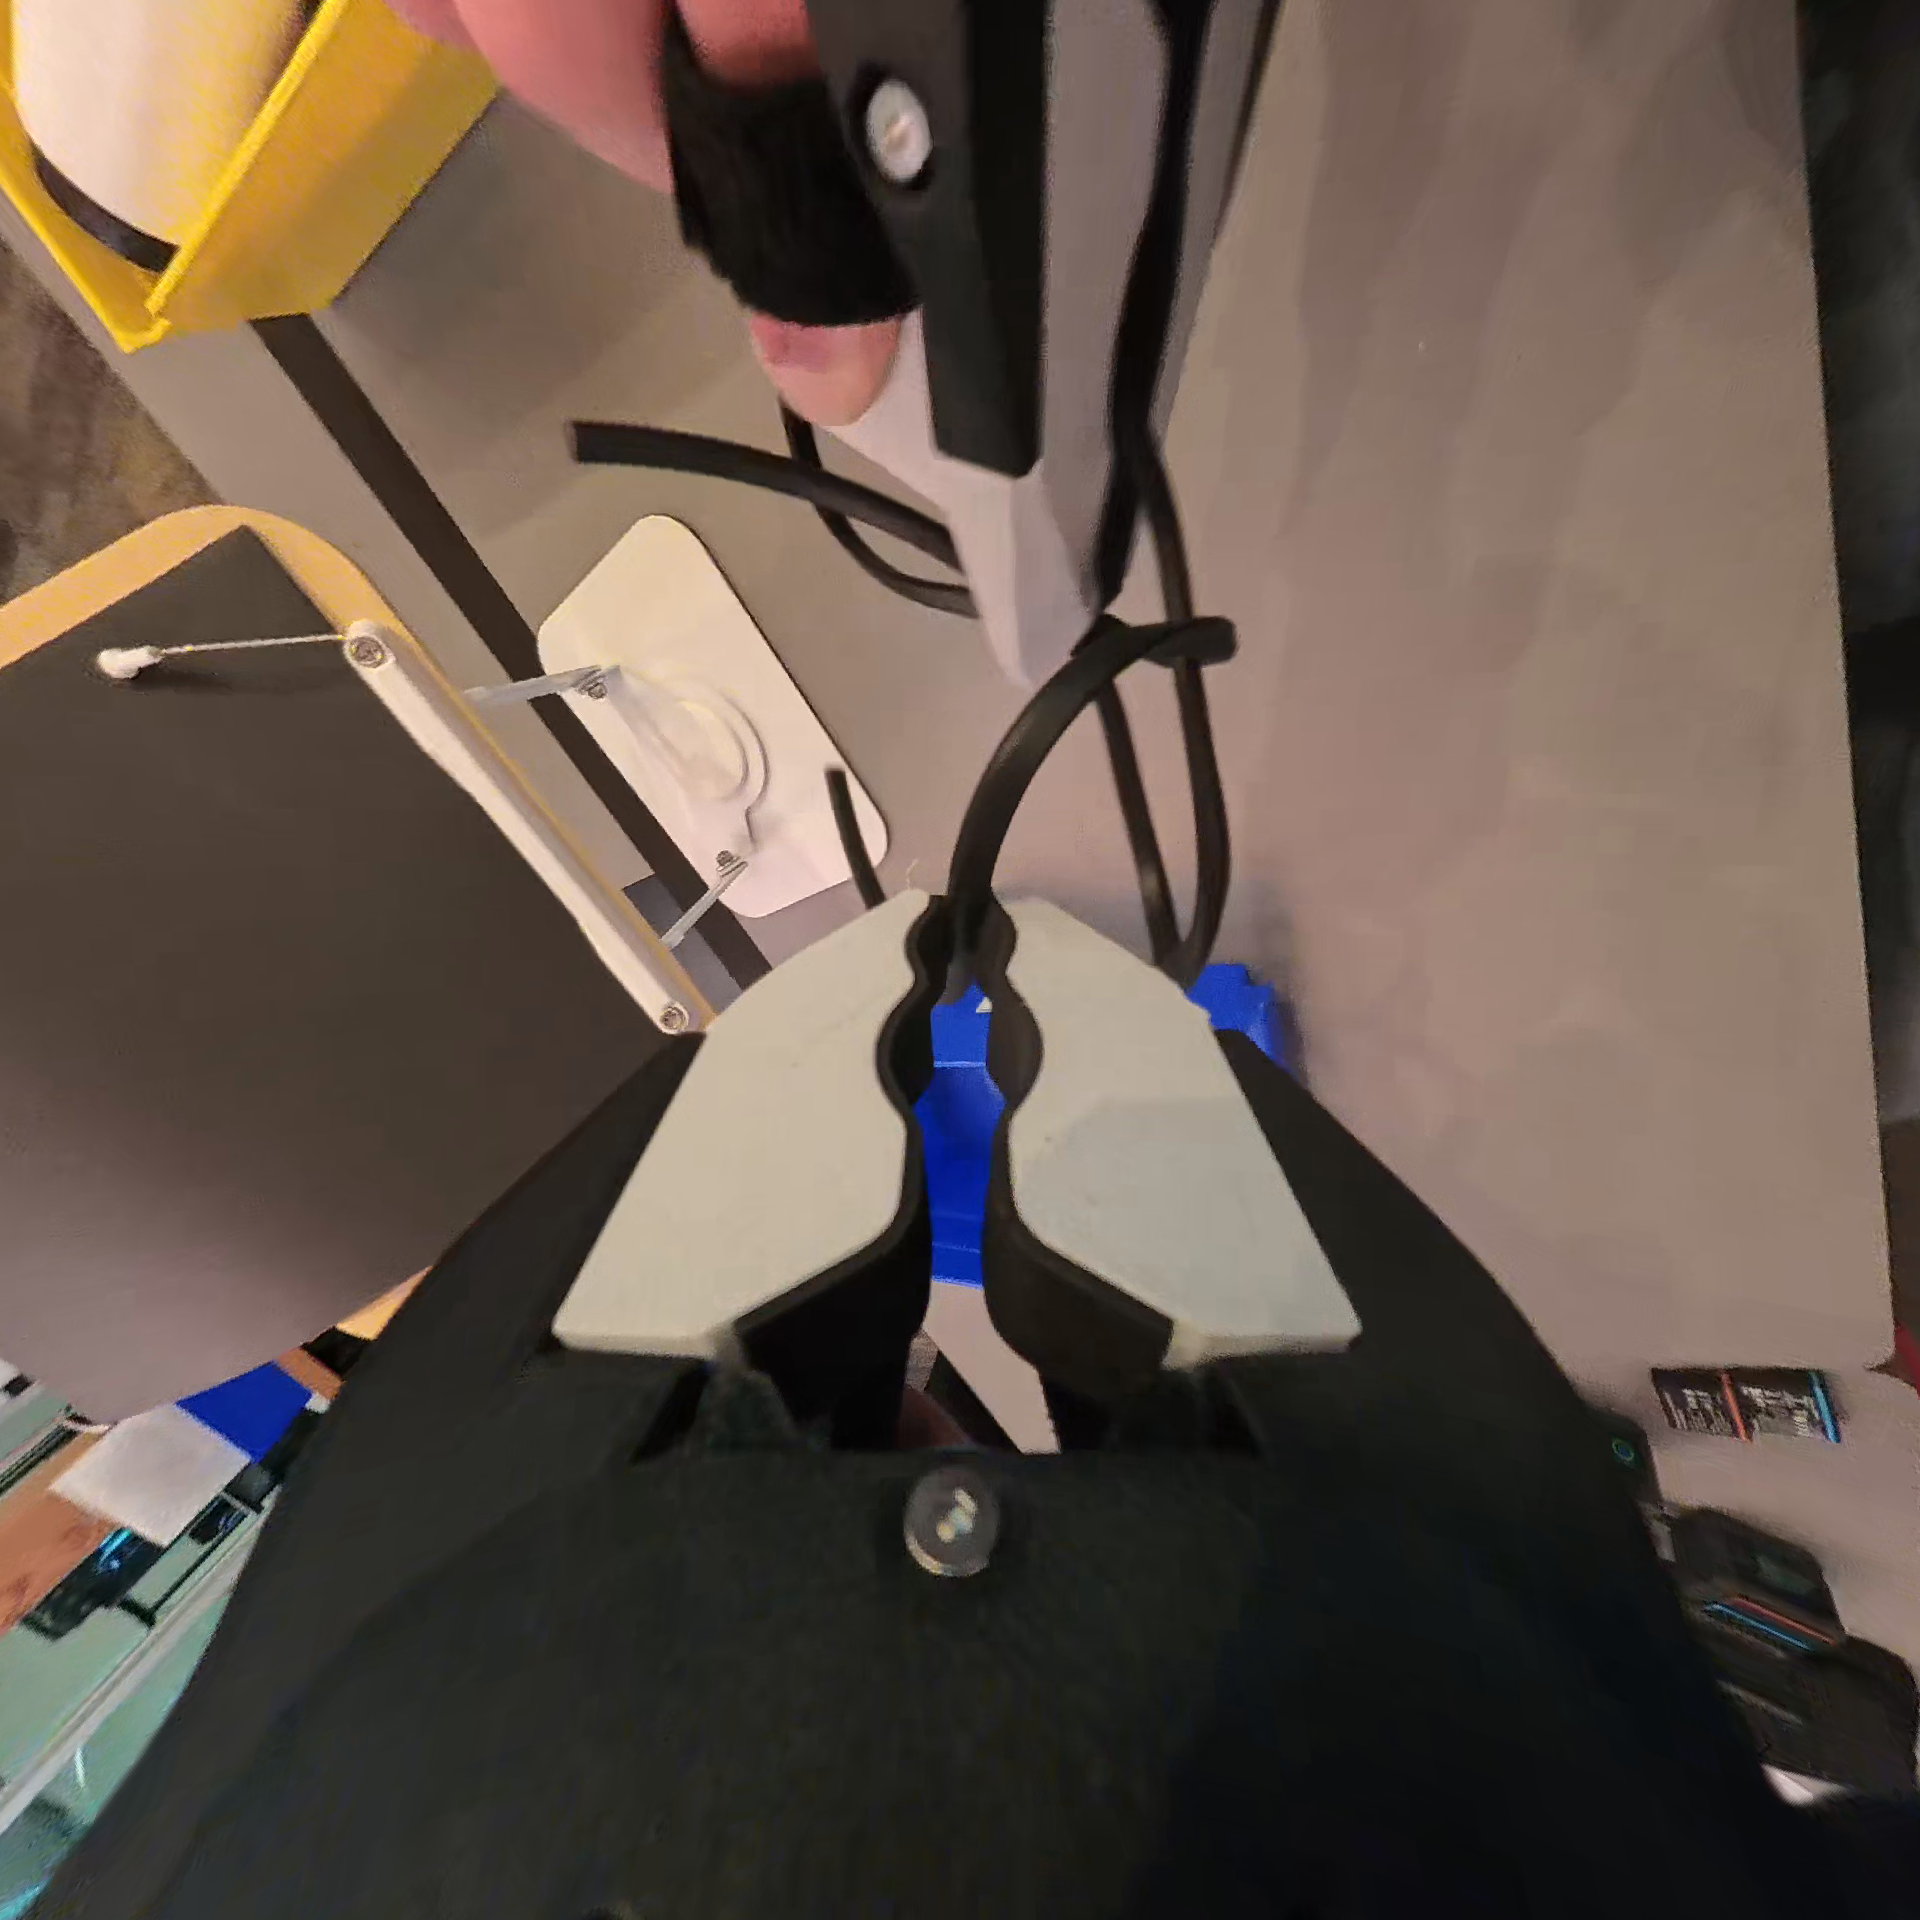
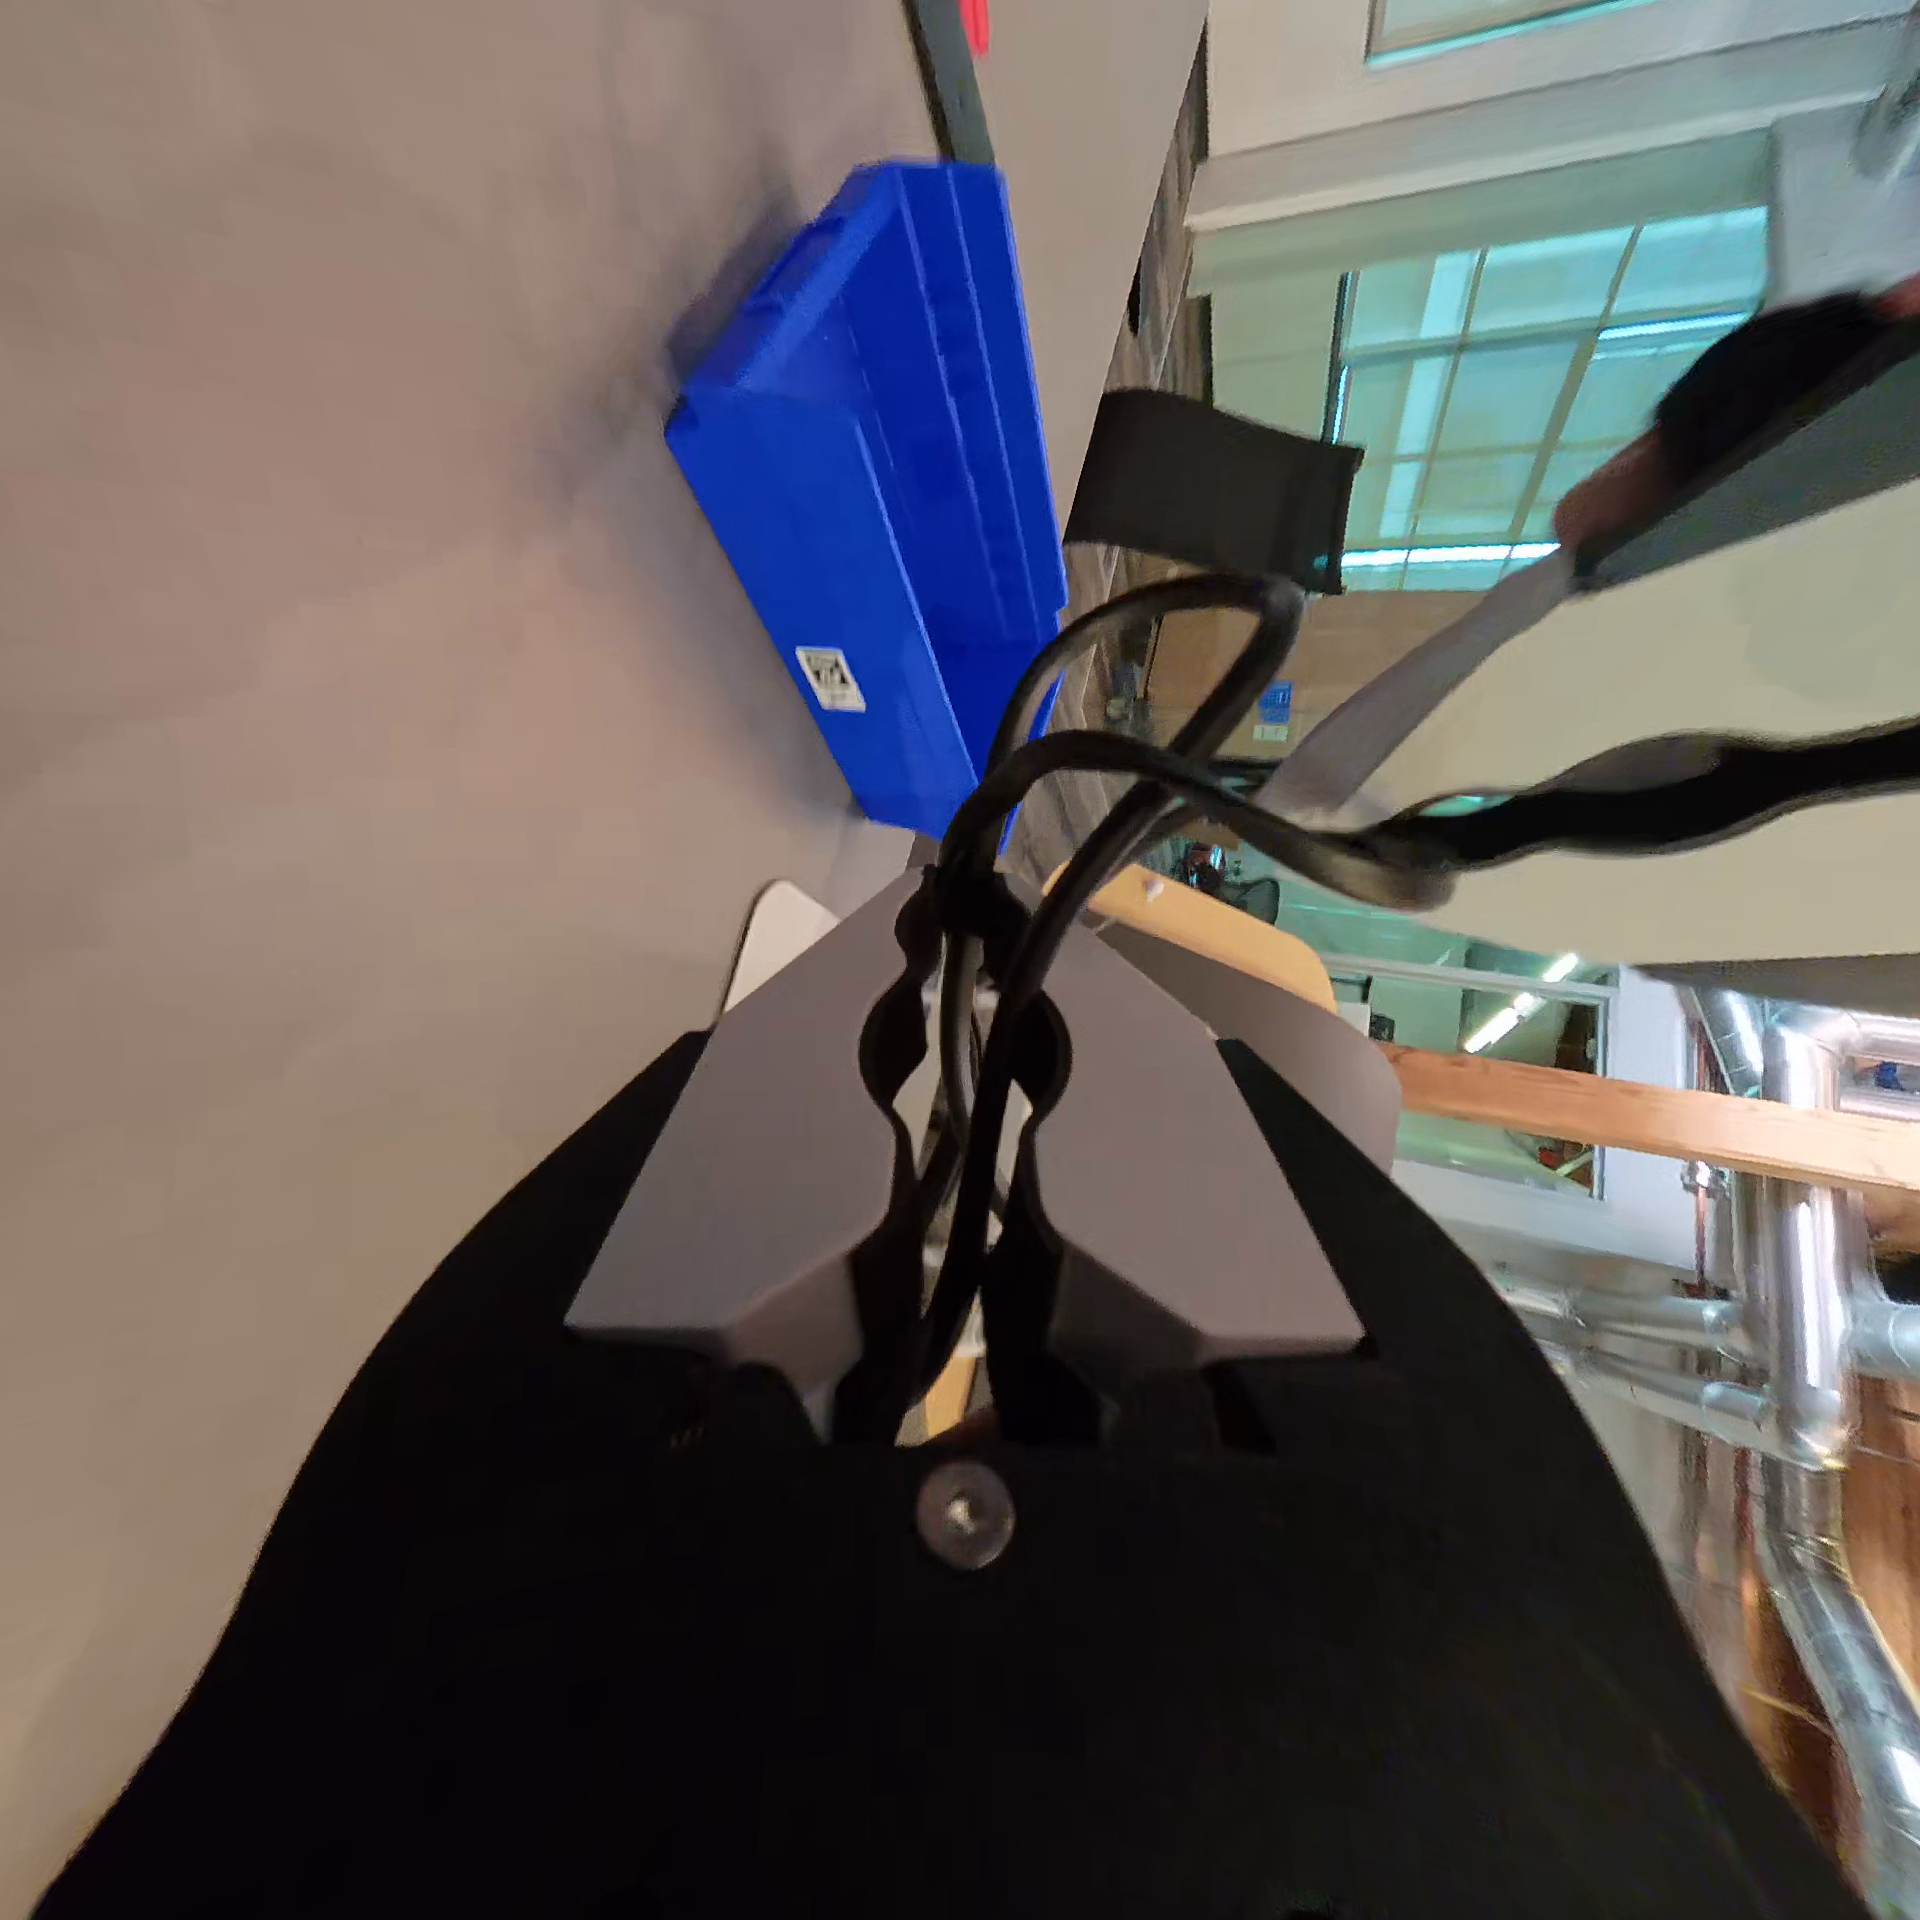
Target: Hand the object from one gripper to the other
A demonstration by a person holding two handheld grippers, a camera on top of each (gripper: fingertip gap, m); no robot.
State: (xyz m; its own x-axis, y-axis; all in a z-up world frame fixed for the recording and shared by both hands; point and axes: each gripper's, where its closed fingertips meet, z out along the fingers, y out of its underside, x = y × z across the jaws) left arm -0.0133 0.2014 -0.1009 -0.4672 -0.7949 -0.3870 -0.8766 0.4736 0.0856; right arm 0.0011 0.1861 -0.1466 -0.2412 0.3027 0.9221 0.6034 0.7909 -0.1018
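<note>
Black looped rubber cable (image 1: pixel 1049 748) is pinched at the tips of the left gripper (image 1: pixel 961 940), clenched on it, and its strands also pass between the tips of the right gripper (image 2: pixel 961 904), likewise closed on it. From the left tongs the loop runs toward twelve o'clock, above the grey table (image 1: pixel 1507 727); the blue plastic box (image 2: pixel 873 488) lies beyond.
</note>
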